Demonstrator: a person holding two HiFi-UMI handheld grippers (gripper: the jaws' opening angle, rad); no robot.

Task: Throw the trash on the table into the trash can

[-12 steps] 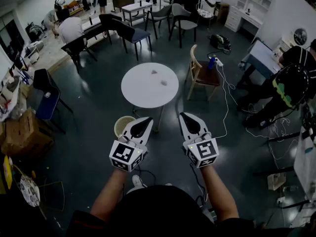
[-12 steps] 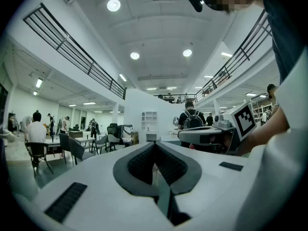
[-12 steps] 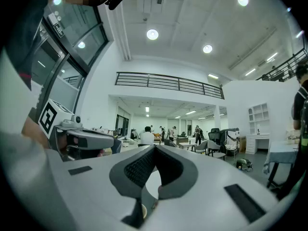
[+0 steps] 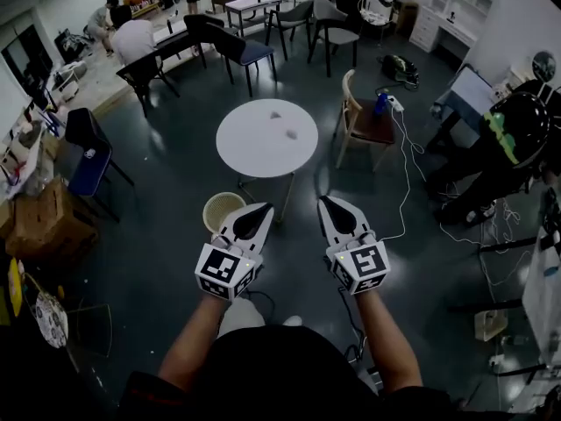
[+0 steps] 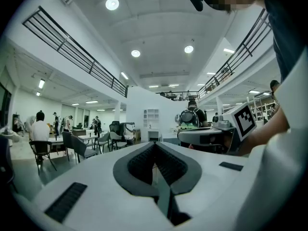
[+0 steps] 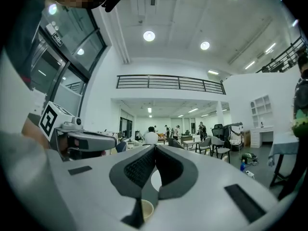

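Trash (image 4: 275,115), two scraps too small to show a long axis, lies on the round table (image 4: 254,152) at twelve o'clock. The trash can (image 4: 222,210) stands at its seven o'clock. The left gripper (image 4: 265,207) and right gripper (image 4: 323,201) have jaws together, empty.

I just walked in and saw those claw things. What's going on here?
A person holds a gripper in each hand. The left gripper and the right gripper are both shut and empty, held out toward a round white table. One bit of trash and a second bit lie on it. A trash can stands on the floor by the table's near side. Nothing has been picked up yet.
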